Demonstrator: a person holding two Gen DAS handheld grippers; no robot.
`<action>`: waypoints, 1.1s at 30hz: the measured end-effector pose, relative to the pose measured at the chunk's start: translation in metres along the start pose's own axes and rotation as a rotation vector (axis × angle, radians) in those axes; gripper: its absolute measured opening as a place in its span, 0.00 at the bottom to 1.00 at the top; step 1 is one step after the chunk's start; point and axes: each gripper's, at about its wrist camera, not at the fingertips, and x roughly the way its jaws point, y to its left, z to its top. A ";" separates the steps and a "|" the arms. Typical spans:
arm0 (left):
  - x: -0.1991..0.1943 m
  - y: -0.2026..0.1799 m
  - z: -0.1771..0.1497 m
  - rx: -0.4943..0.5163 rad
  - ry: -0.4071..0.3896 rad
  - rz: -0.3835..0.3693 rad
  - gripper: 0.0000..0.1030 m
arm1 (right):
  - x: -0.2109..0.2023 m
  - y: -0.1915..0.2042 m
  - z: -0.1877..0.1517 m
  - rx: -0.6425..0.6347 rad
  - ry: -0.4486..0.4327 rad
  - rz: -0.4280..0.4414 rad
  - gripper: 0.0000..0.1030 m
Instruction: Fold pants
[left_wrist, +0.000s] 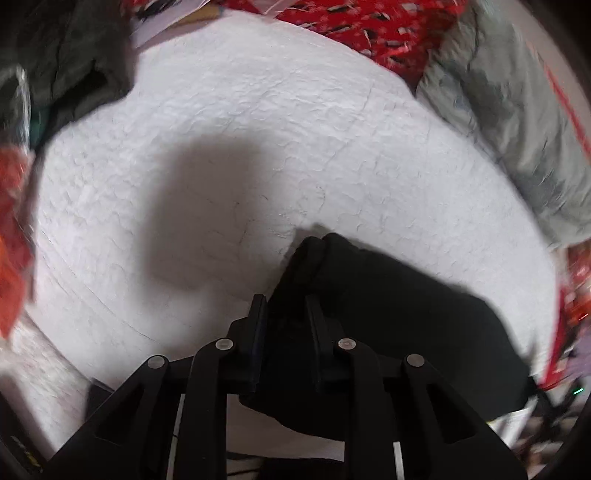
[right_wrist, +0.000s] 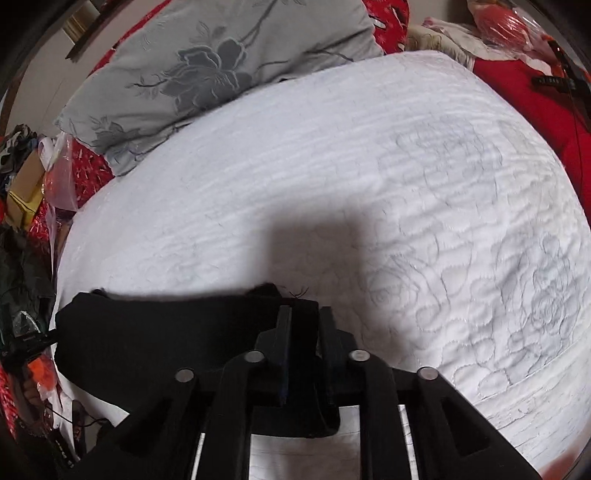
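Right wrist: white quilted bedspread (right_wrist: 295, 177), grey floral pillow (right_wrist: 207, 74).

The left tool (left_wrist: 286, 306) pinches black pants (left_wrist: 388, 295) over a white quilt (left_wrist: 258, 110).

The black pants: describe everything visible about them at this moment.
The black pants are plain dark, soft-looking cloth, bunched rather than flat, on the white quilted bedspread. The left gripper pinches one end and the right gripper pinches the other, with cloth between each pair of fingers. No seams, pockets or waistband can be made out.
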 end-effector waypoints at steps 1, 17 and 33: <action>-0.002 0.004 0.000 -0.016 -0.001 -0.026 0.18 | -0.002 -0.002 0.000 0.013 -0.007 0.011 0.20; 0.016 -0.018 0.010 0.097 0.179 -0.176 0.37 | -0.013 -0.002 -0.010 0.093 -0.022 0.064 0.44; -0.015 0.034 -0.062 -0.040 0.107 -0.239 0.47 | 0.009 0.239 0.012 -0.413 0.117 0.430 0.49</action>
